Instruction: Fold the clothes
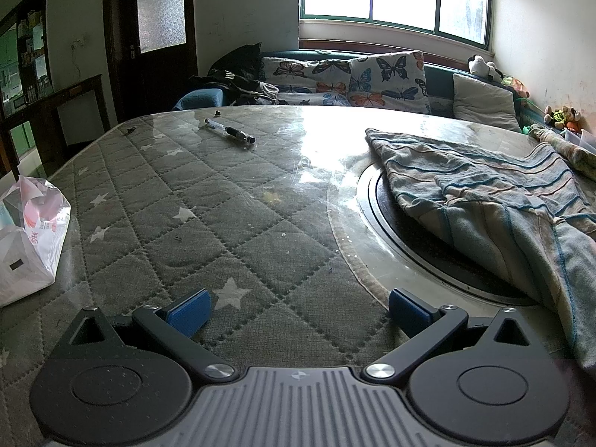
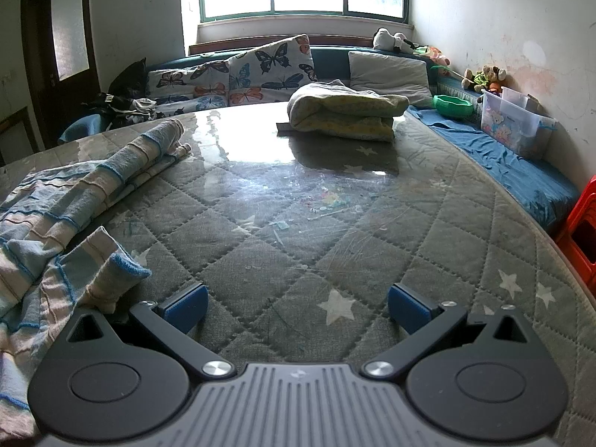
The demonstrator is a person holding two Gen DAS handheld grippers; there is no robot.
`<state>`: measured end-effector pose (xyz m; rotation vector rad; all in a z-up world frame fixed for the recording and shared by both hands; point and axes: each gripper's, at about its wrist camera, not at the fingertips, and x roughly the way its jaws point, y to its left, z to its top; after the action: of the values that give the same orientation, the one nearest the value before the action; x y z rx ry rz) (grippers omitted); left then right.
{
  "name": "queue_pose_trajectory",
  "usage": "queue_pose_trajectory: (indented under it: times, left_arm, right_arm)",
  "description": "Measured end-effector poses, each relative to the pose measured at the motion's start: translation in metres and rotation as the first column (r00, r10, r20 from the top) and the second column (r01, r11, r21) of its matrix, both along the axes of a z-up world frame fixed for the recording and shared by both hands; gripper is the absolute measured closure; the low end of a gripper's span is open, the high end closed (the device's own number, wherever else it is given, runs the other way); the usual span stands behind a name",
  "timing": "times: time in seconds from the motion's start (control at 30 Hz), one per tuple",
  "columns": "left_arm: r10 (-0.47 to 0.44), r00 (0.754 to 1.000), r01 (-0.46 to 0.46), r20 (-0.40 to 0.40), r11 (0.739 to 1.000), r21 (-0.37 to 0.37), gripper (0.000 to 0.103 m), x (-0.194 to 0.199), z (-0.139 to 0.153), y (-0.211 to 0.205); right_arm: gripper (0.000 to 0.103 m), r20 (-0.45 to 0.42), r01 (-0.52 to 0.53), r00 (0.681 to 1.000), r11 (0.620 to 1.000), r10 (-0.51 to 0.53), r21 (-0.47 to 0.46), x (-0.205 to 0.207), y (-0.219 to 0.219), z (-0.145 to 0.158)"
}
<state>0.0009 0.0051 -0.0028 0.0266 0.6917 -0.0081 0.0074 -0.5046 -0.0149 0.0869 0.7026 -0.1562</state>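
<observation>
free: quilted tabletop (image 2: 298, 231) centre | blocked: striped garment (image 2: 74, 193) left, folded blanket (image 2: 342, 111) far

Red print on the plastic bag (image 1: 33, 231) is too small to read.

A striped blue-and-beige garment (image 1: 495, 201) lies rumpled and unfolded on the bench (image 1: 208, 223), partly over its round inset. A folded yellowish cloth (image 2: 344, 113) rests at the far edge.
</observation>
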Motion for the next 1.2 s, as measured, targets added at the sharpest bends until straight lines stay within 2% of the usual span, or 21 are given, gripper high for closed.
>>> queue_pose_trajectory:
  times: [0.37, 0.53, 0.77, 0.9, 1.2]
  left_arm:
    - [0.007, 1.000, -0.007, -0.014, 1.000, 0.001, 0.000, 0.003, -0.005, 0.004]
    - [-0.013, 1.000, 0.013, -0.005, 1.000, 0.014, 0.000, -0.012, 0.006, -0.007]
    - [-0.044, 0.999, 0.044, -0.004, 0.999, -0.019, 0.000, -0.035, 0.017, -0.025]
    - [-0.059, 0.998, 0.059, -0.012, 0.998, -0.022, 0.000, -0.043, 0.019, -0.037]
    - [-0.112, 0.994, 0.111, -0.022, 0.993, -0.036, 0.000, -0.057, 0.024, -0.062]
  right_arm:
    - [0.000, -0.006, 0.018, 1.000, 1.000, -0.018, -0.001, 0.000, 0.000, 0.000]
    - [0.000, -0.006, 0.046, 0.999, 0.999, -0.046, -0.005, -0.010, 0.007, 0.001]
    - [0.000, 0.000, 0.050, 0.999, 0.999, -0.050, -0.019, -0.032, 0.022, 0.002]
    - [0.001, 0.029, 0.017, 0.999, 0.999, -0.017, -0.030, -0.052, 0.038, 0.007]
    - [0.001, 0.106, -0.066, 0.992, 0.997, 0.062, 0.028, -0.094, 0.077, 0.024]
